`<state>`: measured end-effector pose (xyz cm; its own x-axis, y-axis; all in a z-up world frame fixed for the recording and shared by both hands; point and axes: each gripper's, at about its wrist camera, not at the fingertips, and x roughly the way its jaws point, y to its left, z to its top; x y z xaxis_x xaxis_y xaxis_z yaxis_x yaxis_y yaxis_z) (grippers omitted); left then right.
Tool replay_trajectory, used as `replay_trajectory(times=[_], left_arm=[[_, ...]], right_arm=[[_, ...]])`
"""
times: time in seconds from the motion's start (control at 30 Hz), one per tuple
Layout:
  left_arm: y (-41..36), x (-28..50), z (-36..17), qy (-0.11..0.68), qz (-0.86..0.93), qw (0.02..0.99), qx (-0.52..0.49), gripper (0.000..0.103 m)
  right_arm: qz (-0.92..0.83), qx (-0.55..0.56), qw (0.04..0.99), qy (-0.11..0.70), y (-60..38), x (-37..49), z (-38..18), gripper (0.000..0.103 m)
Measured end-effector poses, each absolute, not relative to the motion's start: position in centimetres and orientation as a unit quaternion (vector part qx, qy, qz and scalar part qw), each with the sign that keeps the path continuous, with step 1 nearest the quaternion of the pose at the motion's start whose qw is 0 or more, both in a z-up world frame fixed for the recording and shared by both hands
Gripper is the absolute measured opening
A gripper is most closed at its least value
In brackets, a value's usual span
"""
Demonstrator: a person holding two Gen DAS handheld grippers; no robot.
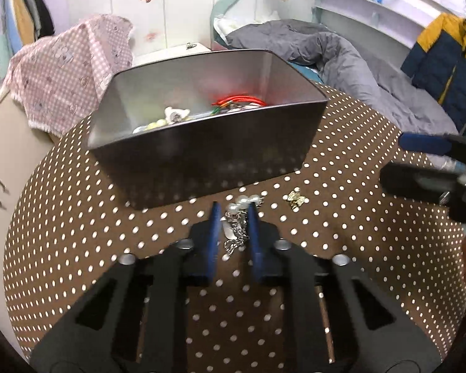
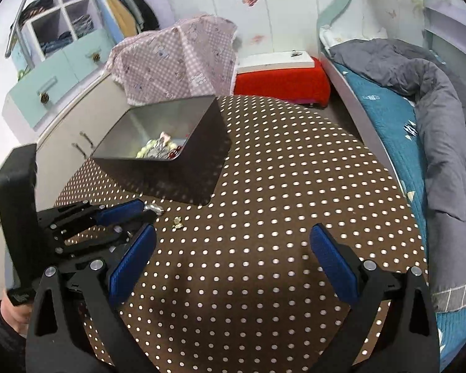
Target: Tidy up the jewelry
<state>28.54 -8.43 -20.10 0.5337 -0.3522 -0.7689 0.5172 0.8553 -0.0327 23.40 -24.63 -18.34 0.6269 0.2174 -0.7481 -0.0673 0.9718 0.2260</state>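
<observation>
- Left gripper (image 1: 233, 214), low over the brown white-dotted tablecloth (image 1: 77, 248): blue pads narrowed around the pearl-and-silver-chain piece (image 1: 237, 217), just before the dark metal rectangular bin (image 1: 202, 152); firm contact unclear.
- Small gold charm (image 1: 296, 199) lies just right of the chain, before the bin.
- Right gripper (image 2: 233, 248), jaws spread wide, empty, hovers well back from the bin.
- Bin contents partly hidden: red cord (image 1: 240, 100), beads.
</observation>
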Motion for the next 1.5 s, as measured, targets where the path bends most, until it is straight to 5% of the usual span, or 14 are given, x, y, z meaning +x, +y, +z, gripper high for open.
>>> replay_trajectory(times=[0.2,0.37,0.43,0.53,0.97,1.0,1.03,1.07,1.13,1.3,1.37,1.43,1.5], left_arm=[[-7.2,28.3,-20.4,0.417,-0.246,0.872,0.08,0.015],[-6.1,28.4,-20.5,0.42,-0.245,0.872,0.054,0.015],[-6.0,28.6,-20.6,0.42,-0.244,0.873,0.05,0.015],[-5.8,28.5,-20.5,0.418,-0.246,0.873,0.044,0.015],[-6.1,26.9,-19.1,0.387,-0.255,0.883,0.068,0.01],[-6.2,26.9,-19.1,0.385,-0.251,0.885,0.076,0.014],[-6.4,27.0,-19.2,0.386,-0.247,0.885,0.081,0.037],[-6.5,27.1,-19.1,0.385,-0.243,0.887,0.081,0.077],[-6.4,27.2,-18.9,0.368,-0.228,0.899,0.071,0.087],[-7.3,28.9,-19.9,0.394,-0.225,0.887,0.081,0.087],[-7.7,29.5,-20.4,0.412,-0.23,0.878,0.079,0.064],[-8.1,30.0,-20.8,0.423,-0.228,0.873,0.084,0.057],[-8.5,29.9,-20.7,0.421,-0.234,0.872,0.09,0.035]], right_arm=[[0.115,0.041,0.89,0.439,-21.4,24.8,-20.4,0.089],[0.124,0.001,0.893,0.433,-19.2,25.8,-21.3,0.059],[0.13,-0.012,0.894,0.429,-18.6,25.9,-21.3,0.029],[0.141,-0.027,0.892,0.428,-17.9,25.5,-21.3,0.007],[0.161,0.004,0.896,0.413,-18.5,23.4,-19.2,0.006],[0.161,0.004,0.896,0.413,-18.6,23.3,-19.2,0.006],[0.161,0.005,0.896,0.413,-18.6,23.3,-19.1,0.006],[0.16,0.008,0.896,0.413,-18.7,23.2,-19.2,0.006],[0.158,0.011,0.895,0.416,-18.8,23.1,-19.4,0.006],[0.152,0.019,0.896,0.416,-19.5,23.1,-19.4,0.006],[0.148,0.026,0.897,0.416,-19.9,23.1,-19.4,0.006],[0.142,0.031,0.898,0.416,-20.2,23.2,-19.4,0.006],[0.139,0.036,0.898,0.416,-20.5,23.2,-19.4,0.006]])
